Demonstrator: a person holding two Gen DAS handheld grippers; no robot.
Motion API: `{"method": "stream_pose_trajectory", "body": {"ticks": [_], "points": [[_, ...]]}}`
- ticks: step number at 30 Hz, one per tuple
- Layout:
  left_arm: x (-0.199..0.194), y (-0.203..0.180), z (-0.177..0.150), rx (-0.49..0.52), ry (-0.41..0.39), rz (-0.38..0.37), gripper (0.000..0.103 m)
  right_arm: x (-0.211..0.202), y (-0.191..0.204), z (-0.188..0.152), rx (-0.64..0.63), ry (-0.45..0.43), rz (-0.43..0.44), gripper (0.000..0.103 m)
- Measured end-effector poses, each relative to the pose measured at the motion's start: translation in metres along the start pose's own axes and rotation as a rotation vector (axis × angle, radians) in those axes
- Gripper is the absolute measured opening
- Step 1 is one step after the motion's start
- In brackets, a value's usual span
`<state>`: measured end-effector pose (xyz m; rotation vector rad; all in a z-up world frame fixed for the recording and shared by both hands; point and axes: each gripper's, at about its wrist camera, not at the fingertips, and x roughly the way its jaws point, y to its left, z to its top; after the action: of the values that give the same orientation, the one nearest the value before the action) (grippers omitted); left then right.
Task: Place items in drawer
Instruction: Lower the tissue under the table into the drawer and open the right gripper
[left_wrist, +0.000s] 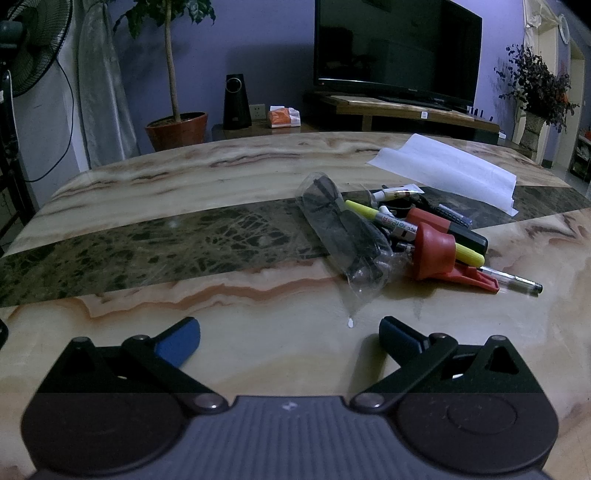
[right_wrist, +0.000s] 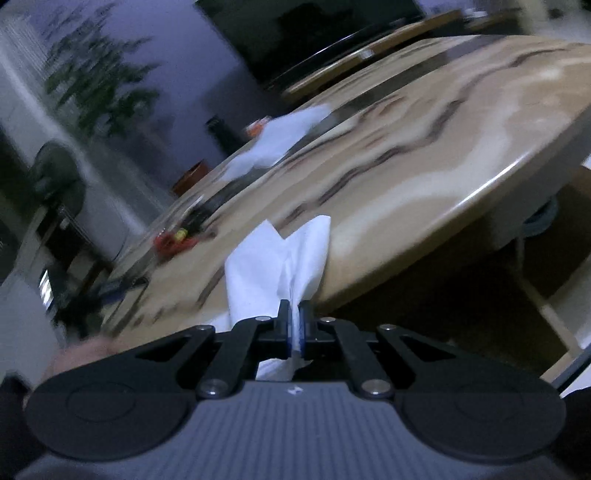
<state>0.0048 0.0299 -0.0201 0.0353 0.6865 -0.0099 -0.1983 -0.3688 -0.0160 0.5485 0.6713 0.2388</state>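
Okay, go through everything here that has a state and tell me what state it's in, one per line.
left gripper: open, empty, over the table.
right gripper: shut on white tissue.
television: screen dark.
plastic bag: lying flat on the pile.
white sheet: lying partly curled.
red clip: lying on its side.

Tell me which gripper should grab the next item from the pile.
Probably left: the left gripper is open and facing the pile, while the right gripper is shut on a tissue.
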Motion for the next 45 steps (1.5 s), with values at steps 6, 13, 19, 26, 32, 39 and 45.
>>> {"method": "stream_pose_trajectory", "body": {"ticks": [6,13,19,26,32,39,45], "points": [[0.0,0.0,0.0,0.0,0.0,0.0,0.103,0.013,0.032,-0.027,-0.191,0.155,0.032,0.005],[0.0,0.0,0.0,0.0,0.0,0.0,0.103,0.055,0.053,-0.064,-0.351,0.377,-0.025,0.005],[0.0,0.0,0.0,0.0,0.0,0.0,0.103,0.086,0.072,-0.091,-0.447,0.476,-0.012,0.005],[0.0,0.0,0.0,0.0,0.0,0.0,0.103,0.119,0.092,-0.115,-0.556,0.503,-0.03,0.005],[0.0,0.0,0.0,0.0,0.0,0.0,0.103,0.141,0.084,-0.123,-0.443,0.565,0.019,0.005],[0.0,0.0,0.0,0.0,0.0,0.0,0.103,0.162,0.091,-0.145,-0.474,0.627,0.02,0.005],[0.0,0.0,0.0,0.0,0.0,0.0,0.103,0.175,0.093,-0.153,-0.529,0.637,-0.025,0.005]]}}
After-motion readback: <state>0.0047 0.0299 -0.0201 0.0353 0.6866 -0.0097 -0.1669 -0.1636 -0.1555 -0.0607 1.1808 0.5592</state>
